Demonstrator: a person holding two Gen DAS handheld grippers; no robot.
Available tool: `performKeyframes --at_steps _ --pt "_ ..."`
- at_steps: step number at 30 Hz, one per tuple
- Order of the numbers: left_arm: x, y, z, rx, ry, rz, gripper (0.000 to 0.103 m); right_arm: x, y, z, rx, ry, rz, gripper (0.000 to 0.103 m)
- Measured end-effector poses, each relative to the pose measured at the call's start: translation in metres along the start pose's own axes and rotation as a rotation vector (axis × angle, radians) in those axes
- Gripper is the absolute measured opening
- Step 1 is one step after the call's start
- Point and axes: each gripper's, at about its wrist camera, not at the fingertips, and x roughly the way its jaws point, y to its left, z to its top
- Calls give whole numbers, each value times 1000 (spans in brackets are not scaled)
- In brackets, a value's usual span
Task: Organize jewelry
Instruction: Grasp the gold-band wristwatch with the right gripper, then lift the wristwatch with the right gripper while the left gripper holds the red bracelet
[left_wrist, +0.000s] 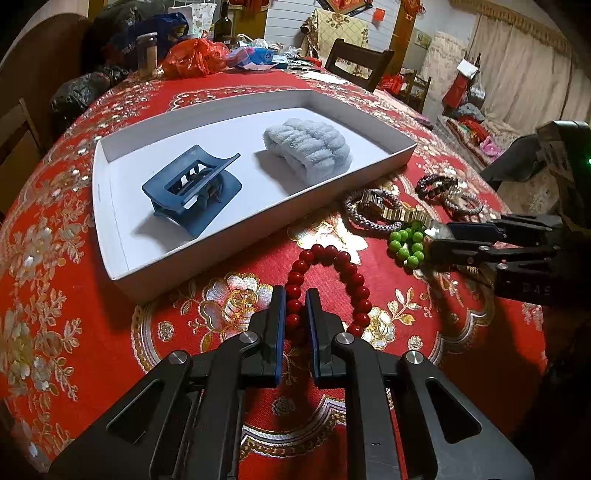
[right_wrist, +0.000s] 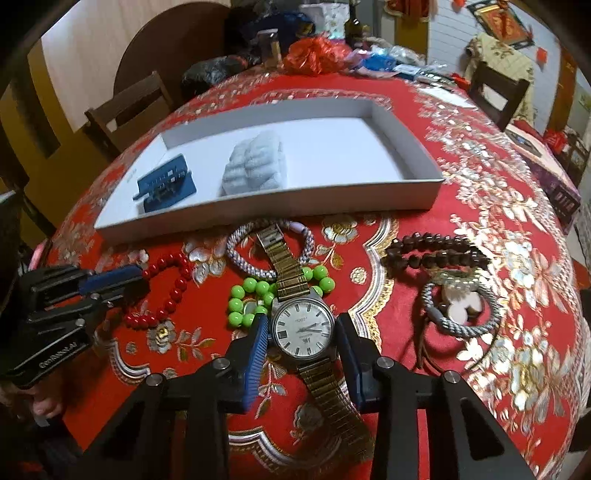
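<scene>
My left gripper (left_wrist: 296, 295) is shut on one side of a red bead bracelet (left_wrist: 351, 280) that lies on the red floral tablecloth in front of a white box (left_wrist: 207, 258). In the right wrist view my right gripper (right_wrist: 301, 319) has its blue pads against both sides of a silver watch (right_wrist: 303, 330) with a gold link band. The watch lies face up, partly over a green bead bracelet (right_wrist: 251, 291). Inside the box are a blue hair claw (left_wrist: 192, 195) and a pale blue terry band (left_wrist: 310, 151). The left gripper (right_wrist: 129, 284) also shows at the left of the right wrist view.
A lilac braided bracelet (right_wrist: 240, 258) lies under the watch band. Right of it are dark brown beads (right_wrist: 436, 251) and a grey cord bracelet (right_wrist: 461, 306). A red bag (left_wrist: 195, 55), a jar (left_wrist: 147, 55) and a bottle (left_wrist: 223, 26) crowd the far end. Wooden chairs (right_wrist: 125, 107) stand around the table.
</scene>
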Motion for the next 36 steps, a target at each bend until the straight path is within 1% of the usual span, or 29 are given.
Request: performKeyframes --at_steps 2,4,6,8,10,12,16,24,30,32,36 --pt "-1 7 0 -30 -4 -46 8 -16 -2 -1 41 -51 4 36" --pt "-6 11 -1 -47 -29 -78 8 -32 -6 -5 100 -109 14 36" --pt "-16 5 -2 -9 -72 -79 8 -44 -10 -8 147 -155 19 36" --pt "-24 -1 -2 15 -87 -93 8 -57 -17 -13 209 -209 33 36" --pt "-31 -4 -1 13 -96 -109 8 -68 -20 -15 250 -251 46 36" --pt "-38 -4 2 1 -102 -125 8 -74 -20 -14 260 -285 42 36" --pt "-48 -3 10 -12 -117 -121 8 -84 -17 -14 263 -328 44 36" --pt "-56 -7 23 -40 -70 -48 8 -95 -12 -18 253 -368 23 36" --pt "-67 -11 31 -41 -69 -21 8 -116 -9 -19 252 -476 8 36" --pt "-68 -11 33 -43 -69 -15 8 -120 -10 -19 258 -500 5 36" --pt "-69 -8 35 -47 -68 -10 8 -122 -12 -19 273 -507 11 36"
